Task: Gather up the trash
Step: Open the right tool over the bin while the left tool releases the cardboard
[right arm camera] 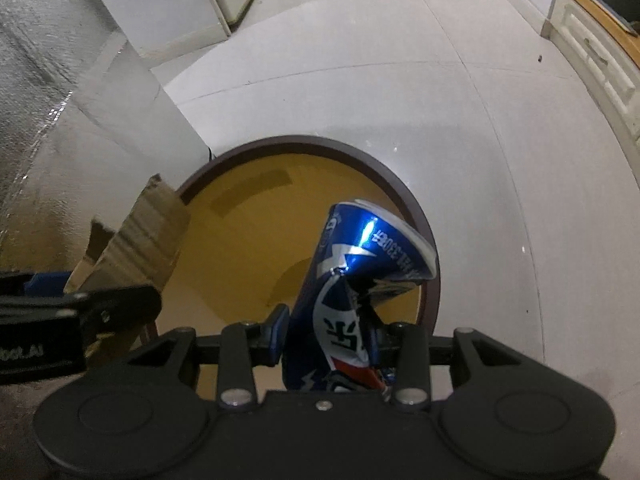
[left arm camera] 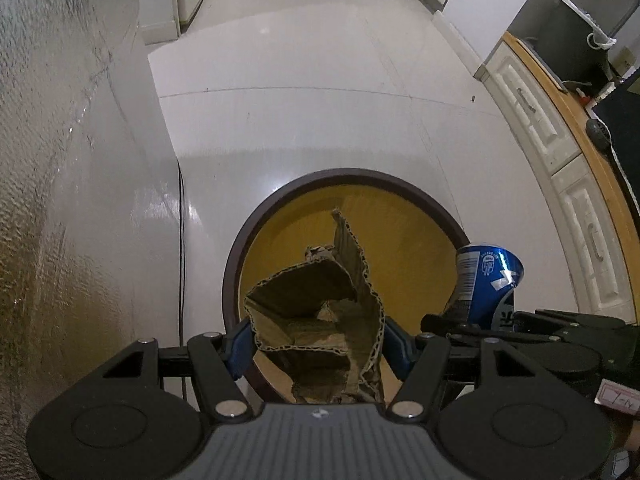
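A pale tiled floor (left arm camera: 320, 92) fills the room, with a white cabinet (left arm camera: 552, 140) under a wooden countertop (left arm camera: 560, 92) along the right. On the floor stands a round bin (left arm camera: 360, 177) with a dark rim and yellow inside, its mouth open beneath both tools. The left gripper (left arm camera: 318, 344) pinches a torn, crumpled piece of corrugated cardboard (left arm camera: 320, 300) between its blue pads, holding it above the near part of the bin's mouth. Just to the right, the right gripper (right arm camera: 330, 340) clamps a crushed blue drink can (right arm camera: 360, 264), which hangs over the bin's right rim.
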The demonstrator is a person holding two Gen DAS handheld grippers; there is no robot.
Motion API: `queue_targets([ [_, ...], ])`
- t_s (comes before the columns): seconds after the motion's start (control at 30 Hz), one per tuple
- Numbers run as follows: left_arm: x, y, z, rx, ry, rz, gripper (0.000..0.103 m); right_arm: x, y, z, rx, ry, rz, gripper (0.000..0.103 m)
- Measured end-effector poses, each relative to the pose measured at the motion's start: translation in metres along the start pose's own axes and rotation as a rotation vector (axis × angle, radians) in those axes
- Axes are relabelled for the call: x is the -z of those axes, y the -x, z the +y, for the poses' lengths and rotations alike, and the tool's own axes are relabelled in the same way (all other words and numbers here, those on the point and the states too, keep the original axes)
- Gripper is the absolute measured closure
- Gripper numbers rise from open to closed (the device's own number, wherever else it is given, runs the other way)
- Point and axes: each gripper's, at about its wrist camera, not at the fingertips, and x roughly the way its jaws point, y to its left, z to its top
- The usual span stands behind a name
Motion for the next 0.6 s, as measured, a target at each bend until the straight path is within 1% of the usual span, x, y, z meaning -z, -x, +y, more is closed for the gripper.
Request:
queue_targets([
  [0.1,-0.001,-0.002,0.0,-0.002,-0.002,0.002,0.038,0.0,0.0,0.001,0.005,-0.003,0.004,0.063],
  [0.17,-0.002,-0.004,-0.002,-0.003,0.001,0.005,0.038,-0.001,0.002,0.001,0.0,0.004,0.003,0.054],
  [0.23,-0.002,-0.004,-0.003,-0.005,0.003,0.007,0.038,-0.003,0.006,0.003,-0.004,0.016,-0.004,0.051],
  [0.4,-0.004,-0.004,-0.005,-0.011,0.003,0.001,0.038,-0.003,0.013,0.003,-0.009,0.029,-0.005,0.051],
  [0.6,-0.007,-0.009,-0.016,-0.049,-0.038,0.011,0.038,0.002,0.021,0.002,-0.019,0.06,-0.013,0.051],
])
